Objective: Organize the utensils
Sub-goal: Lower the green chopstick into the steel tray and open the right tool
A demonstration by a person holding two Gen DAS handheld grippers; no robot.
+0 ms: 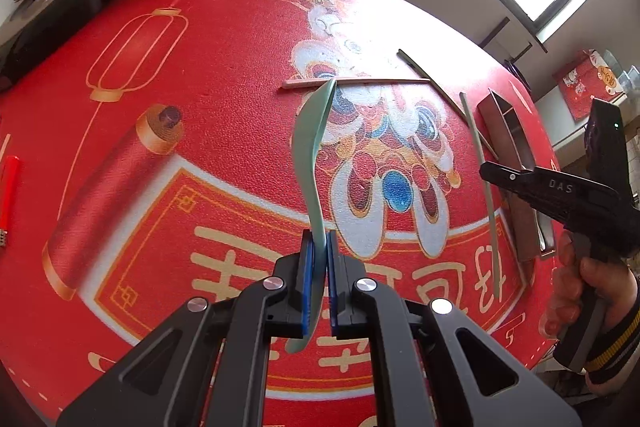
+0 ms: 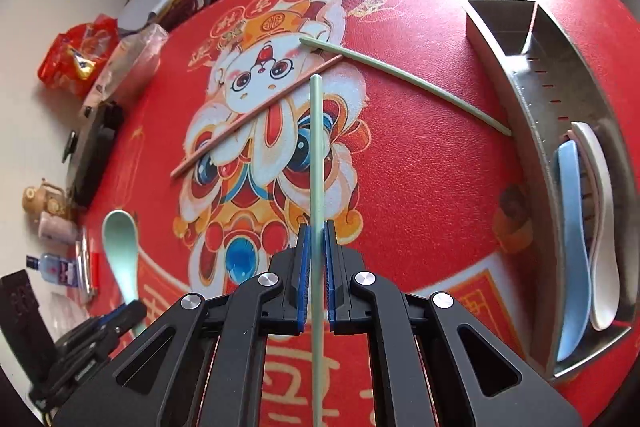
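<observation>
Right now the left gripper (image 1: 319, 251) is squeezing tight on the handle of a pale green spoon (image 1: 310, 147). The spoon is sticking up and out past the blue pads (image 1: 307, 267), and its bowl is hanging in the air over the red bench (image 1: 160, 187). The same green spoon is showing at the lower left of the right wrist view, with the left gripper under it.

The right gripper (image 2: 316, 259) is pinching a long pale green chopstick (image 2: 316, 147). The chopstick is running straight between the blue pads and pointing away over the bench, with its far tip near the cartoon rabbit (image 2: 260, 75) printed on the red cloth.

Two more sticks are lying flat on the bench. A second green chopstick (image 2: 400, 79) is lying with one end close to the metal tray (image 2: 516, 87). A pinkish brown chopstick (image 2: 256, 115) is lying across the rabbit picture, and its far end is crossing under the green one.

The metal tray is sitting at the right side of the bench. A blue spoon (image 2: 572, 227) and a white spoon (image 2: 600, 227) are lying side by side in its near part. The far part is looking bare.

A person's hand (image 1: 588, 287) is holding the right gripper's handle.
</observation>
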